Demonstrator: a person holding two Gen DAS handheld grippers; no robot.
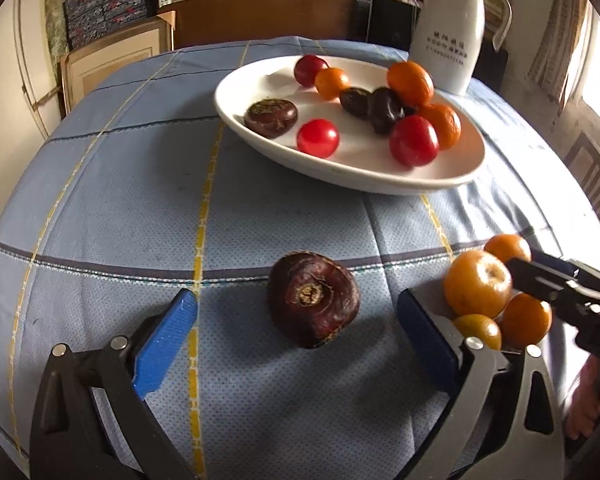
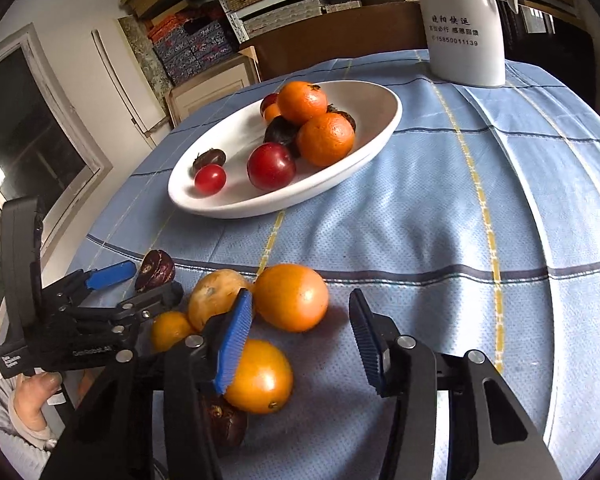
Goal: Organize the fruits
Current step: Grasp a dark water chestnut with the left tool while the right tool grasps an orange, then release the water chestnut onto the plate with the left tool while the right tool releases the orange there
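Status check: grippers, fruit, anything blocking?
Left gripper open around chestnut, not gripping. Right gripper open, empty, beside oranges. Plate part filled. Path clear.

You are working in what looks like a home dining corner that doubles as storage. The round table (image 1: pixel 100 208) wears a blue checked cloth with yellow and dark stripes, and a white thermos jug (image 2: pixel 462 24) printed with Chinese characters stands at the top right. Along the top of both views you see metal shelving (image 2: pixel 228 12) crammed with patterned boxes (image 1: pixel 104 4). A cream panelled door (image 1: pixel 20 60) fills the left edge, and a dark window (image 2: pixel 28 128) sits at left.
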